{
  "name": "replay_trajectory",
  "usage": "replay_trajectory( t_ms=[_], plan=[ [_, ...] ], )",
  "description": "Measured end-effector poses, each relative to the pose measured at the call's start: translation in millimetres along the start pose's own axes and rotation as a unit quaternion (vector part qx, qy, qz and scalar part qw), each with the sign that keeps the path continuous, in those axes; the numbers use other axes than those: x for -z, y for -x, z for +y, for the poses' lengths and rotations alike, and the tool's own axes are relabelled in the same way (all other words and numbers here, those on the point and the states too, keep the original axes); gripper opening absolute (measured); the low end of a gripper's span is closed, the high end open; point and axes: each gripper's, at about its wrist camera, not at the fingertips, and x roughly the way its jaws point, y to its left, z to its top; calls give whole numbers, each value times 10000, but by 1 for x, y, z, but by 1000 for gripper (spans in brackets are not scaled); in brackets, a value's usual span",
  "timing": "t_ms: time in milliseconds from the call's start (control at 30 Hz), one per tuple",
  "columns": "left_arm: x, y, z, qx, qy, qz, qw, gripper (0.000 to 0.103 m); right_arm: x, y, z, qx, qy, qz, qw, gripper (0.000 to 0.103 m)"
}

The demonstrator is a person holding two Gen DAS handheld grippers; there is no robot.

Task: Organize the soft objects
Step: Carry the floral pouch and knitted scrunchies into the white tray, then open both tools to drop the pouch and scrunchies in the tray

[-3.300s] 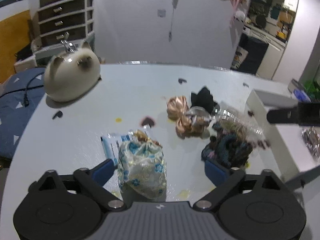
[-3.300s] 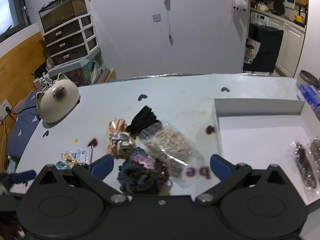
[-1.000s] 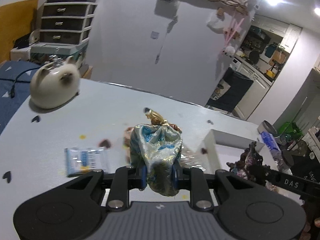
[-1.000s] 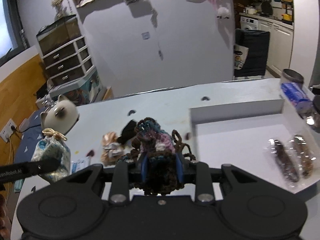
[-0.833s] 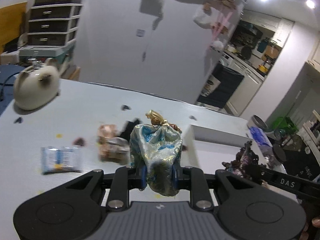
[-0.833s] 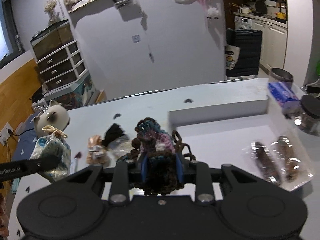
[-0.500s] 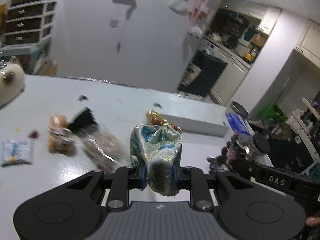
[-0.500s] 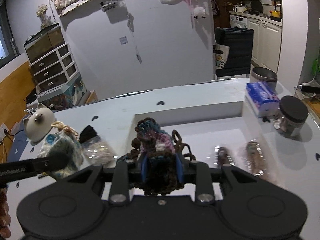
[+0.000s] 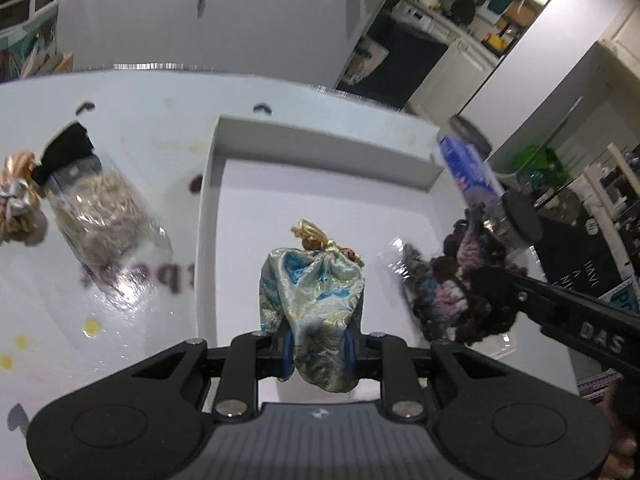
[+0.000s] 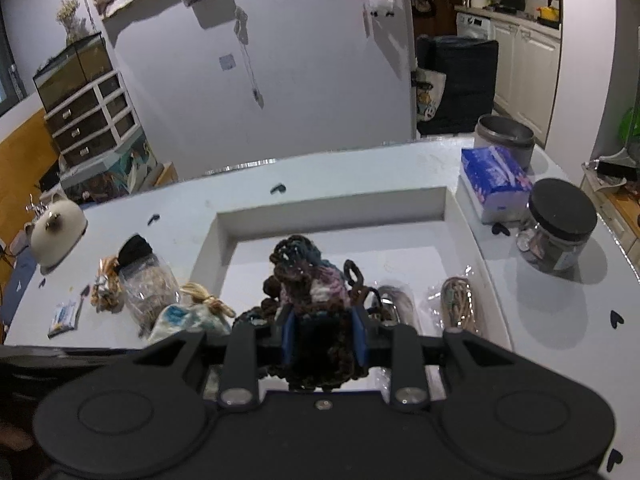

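The brocade pouch (image 9: 314,304) sits clenched in the left gripper (image 9: 316,350) jaws, over the white tray (image 9: 320,184). The crocheted bundle (image 10: 310,292) is pinched in the right gripper (image 10: 323,338) jaws, above the same tray on the counter (image 9: 120,112).

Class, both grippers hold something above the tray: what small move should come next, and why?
Probably lower both and open the jaws. The left gripper holds the pouch and the right gripper the yarn bundle, both over the white tray.

Left tool (image 9: 316,350) and right tool (image 10: 323,340) are both clamped, side by side.
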Motion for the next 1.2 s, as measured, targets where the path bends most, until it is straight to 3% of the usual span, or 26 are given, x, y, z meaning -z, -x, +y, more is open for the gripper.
replay_trajectory(
  t_ms=[300,400,600,667,767,833,933,967,1100,1200],
  plan=[
    [-1,-48,11,-277,171,618,9976,25,7,-47,3,-42,178,827,9964,31],
    [0,-57,17,-415,221,774,9959,30,11,-62,6,-12,232,1024,9945,31],
    [-2,-54,24,-468,259,641,9965,43,18,-83,13,-58,360,1297,9909,32],
    [-3,-49,25,-423,281,576,9970,54,19,-88,14,-65,375,1348,9901,34],
    [-5,-40,24,-444,202,430,9979,58,23,-92,15,-110,400,1353,9899,40],
    [-6,-36,20,-457,124,355,9982,53,24,-93,17,-115,478,1357,9895,47],
    [-6,-31,14,-411,-20,253,9988,21,22,-87,17,-77,472,1291,9905,54],
    [-6,-30,12,-413,-89,246,9988,17,21,-83,16,-71,439,1240,9913,56],
    [-7,-35,13,-420,-104,318,9986,16,11,-62,11,-11,290,904,9955,49],
    [-5,-43,16,-573,-146,428,9973,16,4,-53,4,-49,100,744,9972,37]
  ],
)
